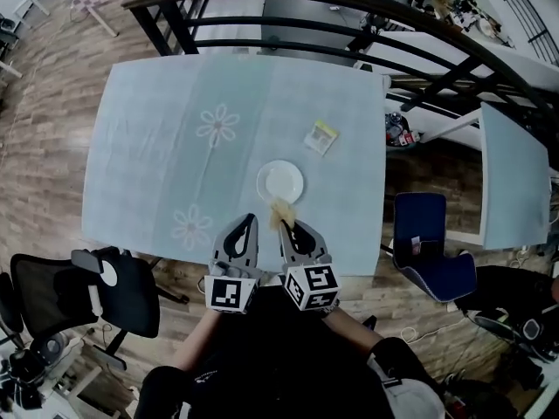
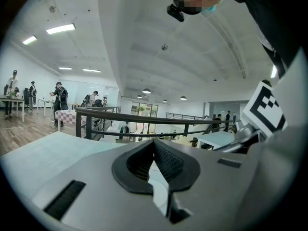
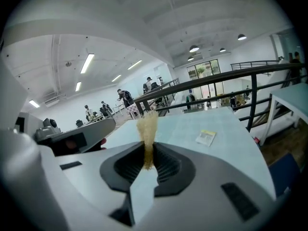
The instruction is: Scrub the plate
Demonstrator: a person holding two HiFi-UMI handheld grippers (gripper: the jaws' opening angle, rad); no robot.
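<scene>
tan scrub pad (image 3: 147, 126) sits pinched in the right gripper (image 3: 147, 153), white plate (image 1: 280, 182) just beyond its fingers; left gripper (image 2: 154, 146) fingers press together, empty.

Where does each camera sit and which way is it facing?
Head view: on the person's head, steeply down at the table, plate, left gripper and right gripper; forearms show.
Left gripper view: rides the left gripper, along its shut, empty jaws toward the railing.
Right gripper view: rides the right gripper, along jaws shut on a sponge, toward the packet.
Shared: table and railing in all three.
</scene>
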